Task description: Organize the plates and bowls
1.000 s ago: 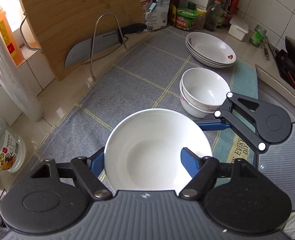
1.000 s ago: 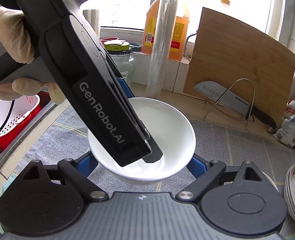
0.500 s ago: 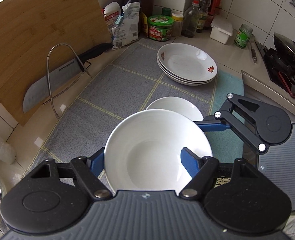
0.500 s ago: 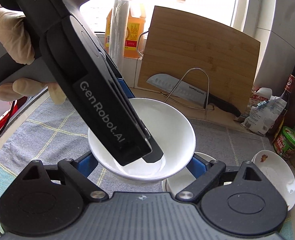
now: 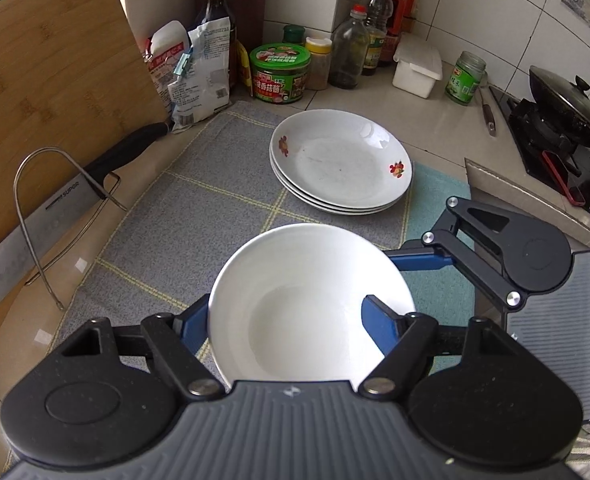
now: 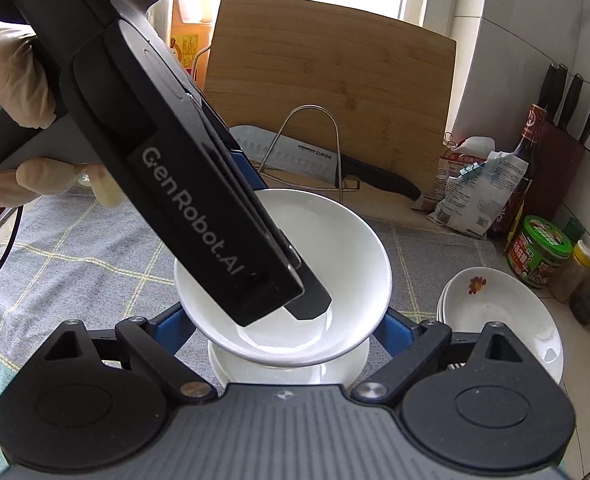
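Observation:
A white bowl (image 5: 307,300) hangs in the air between both grippers. My left gripper (image 5: 287,320) is shut on it, one blue finger under the rim on the left and the other over the rim on the right. In the right wrist view my right gripper (image 6: 285,328) clasps the bowl (image 6: 335,240) from both sides below the rim, and the left gripper (image 6: 295,300) reaches down into it. Right under the held bowl stands a stack of white bowls (image 6: 287,372), hidden in the left wrist view. A stack of flowered plates (image 5: 339,168) (image 6: 503,320) lies further right.
A grey checked mat (image 5: 199,200) covers the counter. A bamboo cutting board (image 5: 55,80) and a knife (image 5: 55,212) in a wire rack stand along the left. Bottles, jars and a white box (image 5: 417,66) line the back wall. A wok (image 5: 567,108) sits on the stove at right.
Both grippers have carried the bowl together across the mat toward the plates. The stack of bowls, beside it a second ago, is now right under it.

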`<state>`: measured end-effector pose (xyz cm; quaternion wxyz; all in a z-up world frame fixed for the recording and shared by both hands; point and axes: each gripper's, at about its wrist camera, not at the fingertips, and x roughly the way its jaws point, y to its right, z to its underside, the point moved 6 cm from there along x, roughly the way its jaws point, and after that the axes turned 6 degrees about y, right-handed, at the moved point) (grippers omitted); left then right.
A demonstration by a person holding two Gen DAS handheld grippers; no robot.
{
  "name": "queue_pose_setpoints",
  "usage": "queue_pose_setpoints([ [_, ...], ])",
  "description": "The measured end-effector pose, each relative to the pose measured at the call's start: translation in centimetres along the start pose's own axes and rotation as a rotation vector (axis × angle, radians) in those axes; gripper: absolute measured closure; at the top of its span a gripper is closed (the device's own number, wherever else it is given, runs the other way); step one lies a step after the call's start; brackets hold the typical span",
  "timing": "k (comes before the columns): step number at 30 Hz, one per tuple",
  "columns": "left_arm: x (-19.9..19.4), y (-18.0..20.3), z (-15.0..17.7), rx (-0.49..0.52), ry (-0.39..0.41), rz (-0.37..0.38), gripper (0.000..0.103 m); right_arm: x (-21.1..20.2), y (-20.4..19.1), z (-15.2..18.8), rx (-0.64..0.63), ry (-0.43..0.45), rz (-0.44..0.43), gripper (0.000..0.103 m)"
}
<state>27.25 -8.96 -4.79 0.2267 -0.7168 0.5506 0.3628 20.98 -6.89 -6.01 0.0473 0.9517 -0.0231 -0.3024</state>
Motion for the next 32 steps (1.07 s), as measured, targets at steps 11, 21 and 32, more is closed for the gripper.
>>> queue_pose_setpoints([
  [11,2.5,-0.2,0.5,-0.031,-0.023,0.018,0.026,1.5,1.0,1.6,0.066,-0.043,-0.029,0.007],
  [21,3.0,-0.6,1.1,-0.050,-0.020,0.027,0.026,1.9,0.7,1.9,0.072,-0.050,-0.040,0.007],
  [32,3.3,-0.6,1.0,-0.053,-0.008,0.032,0.026,2.0,0.9,1.9,0.077,-0.046,-0.034,0.007],
])
